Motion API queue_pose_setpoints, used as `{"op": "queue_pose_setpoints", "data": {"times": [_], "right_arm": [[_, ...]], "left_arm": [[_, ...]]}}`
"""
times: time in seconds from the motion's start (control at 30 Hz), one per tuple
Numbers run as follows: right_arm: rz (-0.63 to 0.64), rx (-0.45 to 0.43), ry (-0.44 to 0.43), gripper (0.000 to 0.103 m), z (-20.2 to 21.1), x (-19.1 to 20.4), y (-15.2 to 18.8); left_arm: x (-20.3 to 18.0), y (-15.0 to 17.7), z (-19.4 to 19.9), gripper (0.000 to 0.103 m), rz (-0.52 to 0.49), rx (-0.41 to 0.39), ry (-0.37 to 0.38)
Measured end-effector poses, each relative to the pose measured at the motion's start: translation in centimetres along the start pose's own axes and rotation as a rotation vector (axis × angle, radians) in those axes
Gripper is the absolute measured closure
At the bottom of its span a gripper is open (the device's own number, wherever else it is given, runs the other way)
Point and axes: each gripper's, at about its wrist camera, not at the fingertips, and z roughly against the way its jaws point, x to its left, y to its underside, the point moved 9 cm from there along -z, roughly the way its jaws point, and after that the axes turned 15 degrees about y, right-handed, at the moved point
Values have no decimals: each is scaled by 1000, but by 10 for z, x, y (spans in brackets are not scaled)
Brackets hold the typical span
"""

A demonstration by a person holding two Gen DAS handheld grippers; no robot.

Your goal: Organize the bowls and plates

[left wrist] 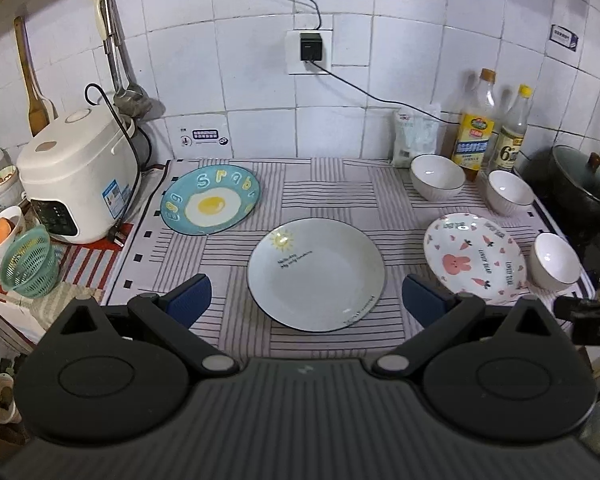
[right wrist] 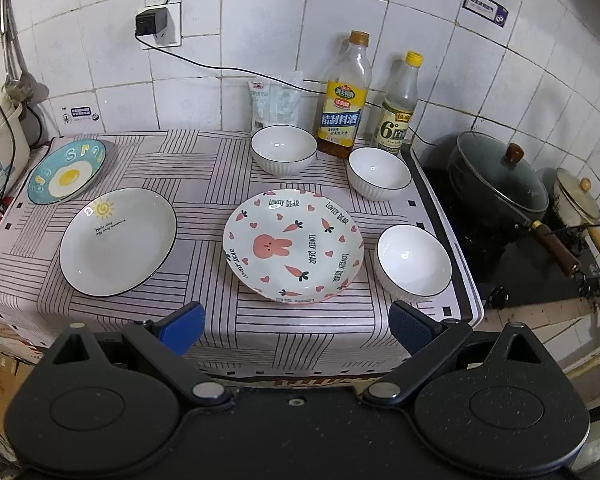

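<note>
fingers apart above plates

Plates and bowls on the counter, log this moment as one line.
left hand-held gripper open, empty | right hand-held gripper open, empty | three plates and three bowls lie separate on cloth | nothing stacked

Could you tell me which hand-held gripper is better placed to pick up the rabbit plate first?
Right: the right hand-held gripper is open directly before the rabbit plate, while the left hand-held gripper faces the sun plate.
</note>
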Motion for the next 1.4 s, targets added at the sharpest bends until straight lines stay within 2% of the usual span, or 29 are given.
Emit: {"op": "queue_pose_setpoints", "data": {"times": [0.13, 0.23, 0.33, 0.4, 0.47, 0.57, 0.7, 0.77, 0.8, 0.9, 1.03, 1.07, 1.1, 1.2, 1.23, 1.3, 1.4], "right_arm": [[-24, -61, -79, 3, -6, 15, -5], [-12, -147, -200, 3, -15, 40, -11], [-5, -170, -318, 7, -36, 73, -15], [11, -158, -377, 12, -57, 99, -15], [29, -123, -449, 22, -76, 125, -15], [17, -87, -542, 24, -97, 158, -11], [30, -50, -545, 37, -130, 187, -4], [9, -29, -553, 47, -144, 194, -4], [-14, -14, -561, 49, -150, 196, -5], [-72, 13, -550, 58, -165, 195, -6], [-90, 30, -544, 81, -174, 189, -3], [-103, 40, -556, 84, -176, 188, -2], [-119, 49, -565, 84, -177, 187, -1], [-126, 49, -566, 84, -177, 188, 1], [-124, 46, -565, 84, -177, 189, 1], [-133, 57, -575, 84, -177, 190, 1], [-152, 86, -599, 84, -181, 189, 1]], "left_arm": [[23, -4, -18, 0, 30, 25, 30], [42, -5, -39, 2, 35, 34, 33], [64, -3, -65, 3, 60, 56, 34], [77, 1, -84, 3, 80, 78, 28], [91, 9, -105, 3, 135, 119, 45], [109, 23, -133, 6, 200, 152, 58], [125, 44, -170, 15, 236, 195, 41], [134, 54, -185, 30, 264, 209, 24], [135, 56, -190, 32, 272, 210, 23], [137, 56, -203, 32, 288, 184, 81], [143, 56, -214, 33, 303, 173, 87], [144, 57, -217, 37, 298, 183, 88], [144, 58, -220, 41, 290, 192, 93], [145, 61, -224, 62, 279, 208, 88], [146, 63, -225, 77, 277, 213, 77], [144, 63, -223, 81, 264, 199, 68], [132, 61, -224, 88, 186, 214, 36]]}}
